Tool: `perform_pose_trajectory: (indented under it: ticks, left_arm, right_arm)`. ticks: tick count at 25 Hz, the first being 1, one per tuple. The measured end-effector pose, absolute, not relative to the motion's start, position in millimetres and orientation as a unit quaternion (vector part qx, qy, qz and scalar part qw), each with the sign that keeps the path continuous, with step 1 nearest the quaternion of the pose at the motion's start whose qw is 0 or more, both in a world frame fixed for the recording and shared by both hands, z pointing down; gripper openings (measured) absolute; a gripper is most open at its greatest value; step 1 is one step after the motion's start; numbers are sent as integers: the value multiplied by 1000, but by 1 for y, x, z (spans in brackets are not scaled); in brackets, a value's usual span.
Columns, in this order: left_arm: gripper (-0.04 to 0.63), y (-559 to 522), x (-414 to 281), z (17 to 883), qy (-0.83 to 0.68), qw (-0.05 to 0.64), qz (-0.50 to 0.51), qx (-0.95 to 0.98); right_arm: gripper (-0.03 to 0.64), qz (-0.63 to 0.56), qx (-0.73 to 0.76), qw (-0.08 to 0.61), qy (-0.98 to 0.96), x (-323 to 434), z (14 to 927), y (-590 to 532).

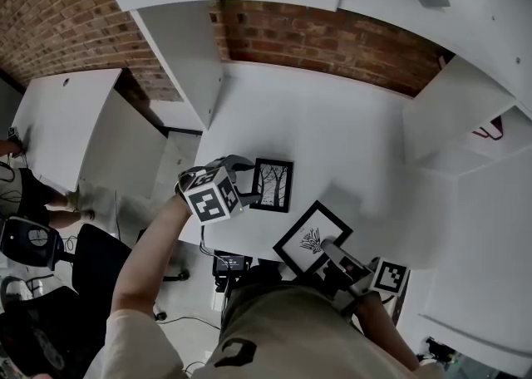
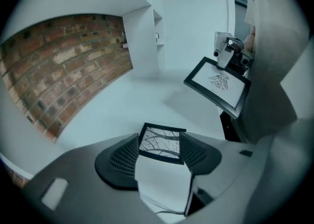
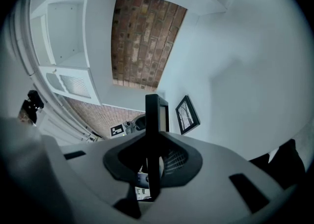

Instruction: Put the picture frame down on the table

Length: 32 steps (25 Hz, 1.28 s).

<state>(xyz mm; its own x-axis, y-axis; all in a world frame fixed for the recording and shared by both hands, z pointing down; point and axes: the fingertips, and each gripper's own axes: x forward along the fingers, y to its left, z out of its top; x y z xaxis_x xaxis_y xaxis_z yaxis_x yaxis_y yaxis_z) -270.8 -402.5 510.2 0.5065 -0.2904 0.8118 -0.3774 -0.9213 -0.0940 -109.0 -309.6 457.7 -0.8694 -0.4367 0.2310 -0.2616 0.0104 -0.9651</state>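
Observation:
A black picture frame with a tree print (image 1: pixel 273 184) lies flat on the white table (image 1: pixel 332 136). My left gripper (image 1: pixel 249 187) hovers just left of it, open. In the left gripper view the tree frame (image 2: pixel 162 138) shows on the table below, in the gap between the pads (image 2: pixel 122 156), and they do not touch it. My right gripper (image 1: pixel 327 247) is shut on the lower corner of a second black frame with a plant sketch (image 1: pixel 312 238), held tilted above the table's near edge. In the right gripper view this held frame (image 3: pixel 153 120) stands edge-on between the jaws.
White shelf units (image 1: pixel 453 120) and a white panel (image 1: pixel 179 53) flank the table, with a brick wall (image 1: pixel 332 41) behind it. An office chair (image 1: pixel 91 261) stands on the floor at the left. A small black device (image 1: pixel 229 263) sits below the table's near edge.

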Motion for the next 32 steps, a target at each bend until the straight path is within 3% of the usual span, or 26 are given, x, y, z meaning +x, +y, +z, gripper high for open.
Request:
perform_pose_trajectory:
  ticks: [2,5,6,13,26,32]
  left_arm:
    - [216,-409,-271,496,-221,20,438,871]
    - [25,-422,-281,477,-291,-23,412,863]
    - [8,-423,-286,472,-310,-30,401,862]
    - [3,-415,-308,442,-383,-8,312,869]
    - [3,-350,-327,395,-497,105,165,845]
    - [5,-321,-298,383,-513,139,132,837]
  right_arm:
    - [54,-656,-249,64,710,-111,455,-309]
    - [54,-655,-250,60,711,-117,453,-305]
    - [54,-653,-250,59,712,-118,453,-303]
    - [54,-647,-268,61,711,-117,454,-289]
    - [54,-628,-255,85,730,-112,443,-275]
    - [54,-627,-232,96,738,-96,436,-268]
